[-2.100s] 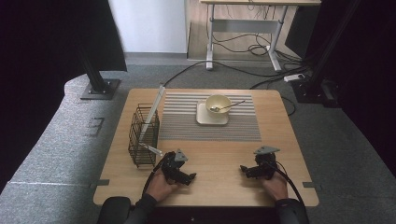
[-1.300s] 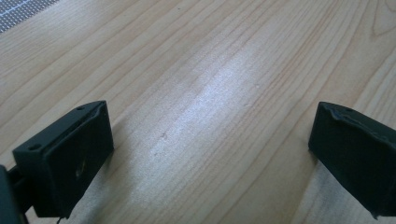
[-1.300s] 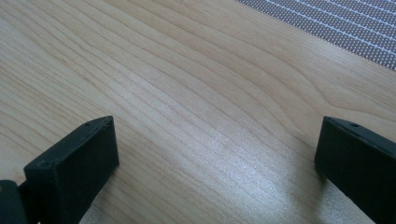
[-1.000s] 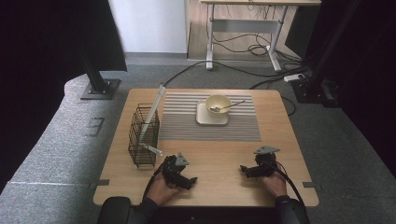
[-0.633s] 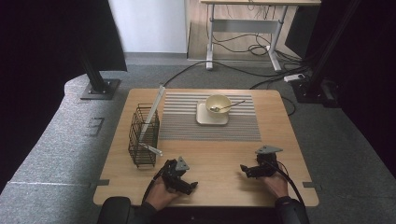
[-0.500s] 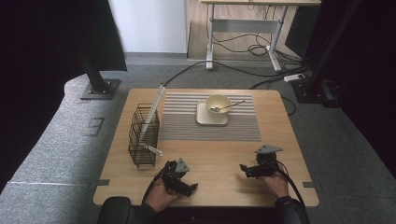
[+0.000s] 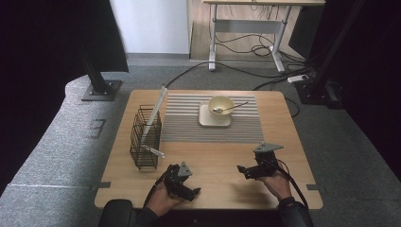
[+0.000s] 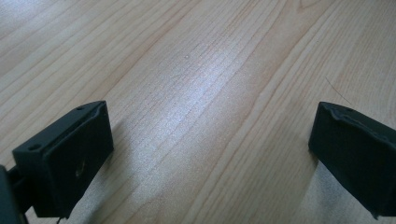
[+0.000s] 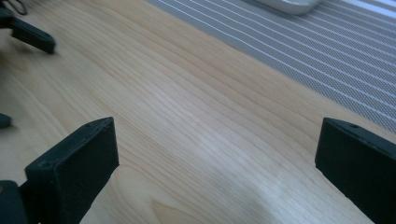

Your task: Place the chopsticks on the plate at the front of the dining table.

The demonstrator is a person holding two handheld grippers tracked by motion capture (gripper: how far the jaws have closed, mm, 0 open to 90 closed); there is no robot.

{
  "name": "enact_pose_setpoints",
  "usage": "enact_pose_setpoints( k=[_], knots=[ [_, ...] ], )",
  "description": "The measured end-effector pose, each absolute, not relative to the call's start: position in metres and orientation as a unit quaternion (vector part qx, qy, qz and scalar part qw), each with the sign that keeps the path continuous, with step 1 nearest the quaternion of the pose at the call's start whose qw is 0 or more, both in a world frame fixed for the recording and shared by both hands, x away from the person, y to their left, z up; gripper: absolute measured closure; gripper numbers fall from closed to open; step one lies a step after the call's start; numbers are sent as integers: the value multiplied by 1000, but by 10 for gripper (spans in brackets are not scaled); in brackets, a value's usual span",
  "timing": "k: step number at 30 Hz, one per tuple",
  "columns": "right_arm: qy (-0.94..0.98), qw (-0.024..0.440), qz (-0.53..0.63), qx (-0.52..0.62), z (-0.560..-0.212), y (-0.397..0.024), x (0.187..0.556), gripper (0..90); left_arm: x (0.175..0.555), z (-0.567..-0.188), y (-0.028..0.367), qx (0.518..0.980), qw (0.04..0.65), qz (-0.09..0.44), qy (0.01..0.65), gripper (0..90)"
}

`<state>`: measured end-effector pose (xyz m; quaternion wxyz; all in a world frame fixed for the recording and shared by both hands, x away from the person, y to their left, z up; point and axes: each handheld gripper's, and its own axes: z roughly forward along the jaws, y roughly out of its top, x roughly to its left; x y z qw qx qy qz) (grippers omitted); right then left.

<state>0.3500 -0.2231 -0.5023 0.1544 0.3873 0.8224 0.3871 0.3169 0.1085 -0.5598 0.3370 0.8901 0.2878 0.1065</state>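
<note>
While both grippers rest low over the near part of the wooden table (image 7: 213, 158), nothing is yet in hand, so I judge this as the opening of the work, before any reach. Farthest left, well beyond and to the left of the left gripper's jaws, stands the wire rack (image 7: 145, 138) with a flat pale plate leaning in it. The left gripper (image 7: 191, 192) has its jaws wide apart, bare wood between them in the left gripper view. Ahead of both sets of jaws, well apart from either, the bowl (image 7: 221, 105) with a spoon (image 7: 232, 107) in it sits on a square plate (image 7: 214, 120) on the striped mat (image 7: 184, 120). The right gripper (image 7: 242, 170) likewise spreads its jaws wide over empty wood, the mat's edge lying just beyond them. Next, I judge, one gripper must travel forward to the bowl or spoon, jaws kept wide until they straddle it.
</note>
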Motion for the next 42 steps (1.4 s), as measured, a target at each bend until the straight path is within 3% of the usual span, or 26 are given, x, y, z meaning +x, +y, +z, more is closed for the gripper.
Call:
enact_pose_setpoints(
  k=[21, 42],
  knots=[
    [837, 134, 407, 341, -455, -169, 365, 0, 313, -560, 107, 892, 338, 103, 282, 0],
    [856, 106, 419, 283, -417, -88, 385, 0, 312, -560, 106, 894, 340, 100, 275, 0]
  ],
)
